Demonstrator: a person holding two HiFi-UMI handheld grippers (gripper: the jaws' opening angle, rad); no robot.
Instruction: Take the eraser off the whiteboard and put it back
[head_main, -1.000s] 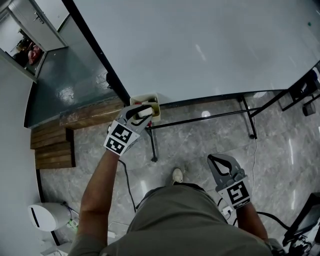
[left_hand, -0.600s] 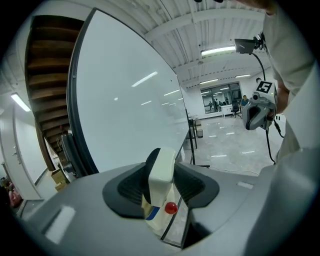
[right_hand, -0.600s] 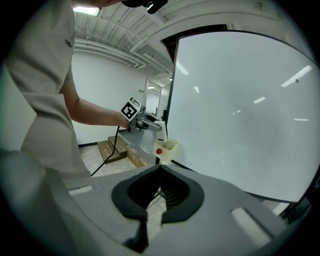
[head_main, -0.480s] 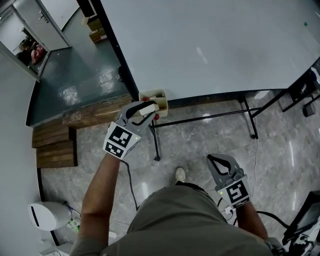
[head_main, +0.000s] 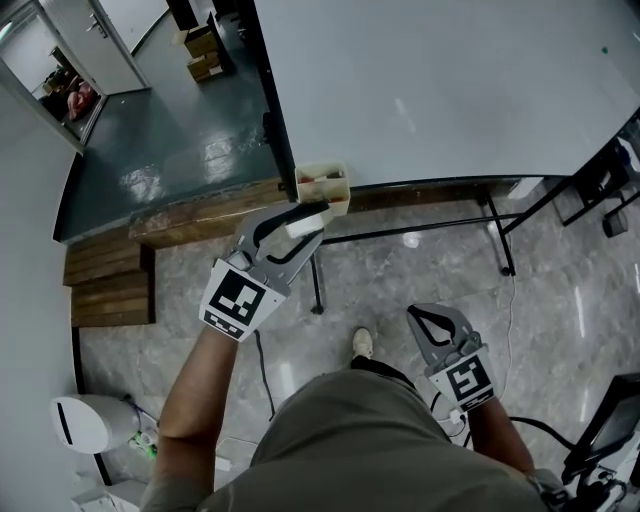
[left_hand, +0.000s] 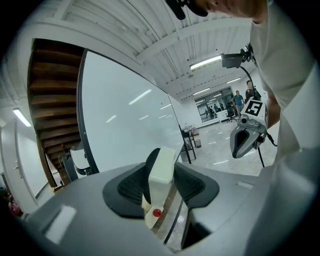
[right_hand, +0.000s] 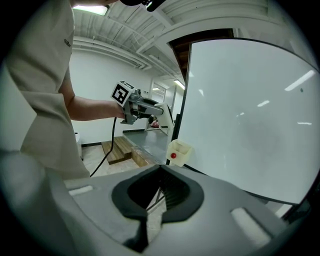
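My left gripper (head_main: 303, 221) is shut on a cream block eraser (head_main: 306, 223), which stands upright between the black pads (left_hand: 161, 169). It hovers just short of a cream holder box (head_main: 322, 185) with a red dot (left_hand: 156, 213), fixed at the lower left corner of the big whiteboard (head_main: 450, 90). From the right gripper view, the left gripper (right_hand: 143, 108) is above and left of the box (right_hand: 178, 152). My right gripper (head_main: 432, 322) hangs low at my right side, shut and empty, away from the board.
The whiteboard stands on a black metal frame (head_main: 500, 240) over a grey marble floor. A wooden step (head_main: 110, 285) and dark green floor (head_main: 170, 150) lie to the left. A white bin (head_main: 85, 423) and cables (head_main: 262, 370) are near my feet.
The left gripper, with the eraser in it, has lifted and drawn back from the holder box. The right gripper has drifted slightly sideways and stays shut.
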